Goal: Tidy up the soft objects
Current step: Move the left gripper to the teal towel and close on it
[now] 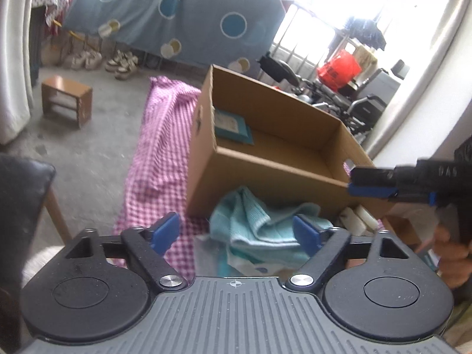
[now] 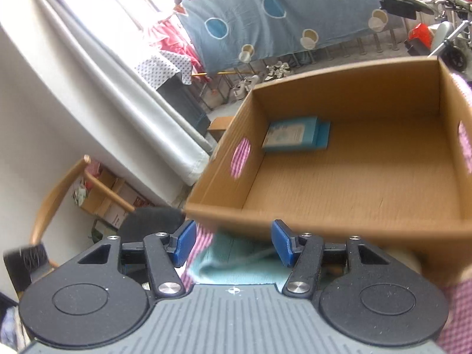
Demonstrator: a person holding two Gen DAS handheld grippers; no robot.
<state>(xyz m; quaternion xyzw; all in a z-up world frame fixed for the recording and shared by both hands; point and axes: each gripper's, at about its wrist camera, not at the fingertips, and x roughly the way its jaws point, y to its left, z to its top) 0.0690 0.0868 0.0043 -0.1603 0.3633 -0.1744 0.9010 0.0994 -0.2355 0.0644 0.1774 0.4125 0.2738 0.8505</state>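
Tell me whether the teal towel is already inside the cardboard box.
No: the teal towel lies crumpled on the pink checked cloth outside the cardboard box, against its near wall.

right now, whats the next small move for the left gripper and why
Probably ease the left gripper down and shut it on the teal towel. Its jaws stand open with the crumpled towel between and just beyond them, in front of the cardboard box, and nothing is held yet. The box has bare floor beside the blue packet, so the towel could go in next.
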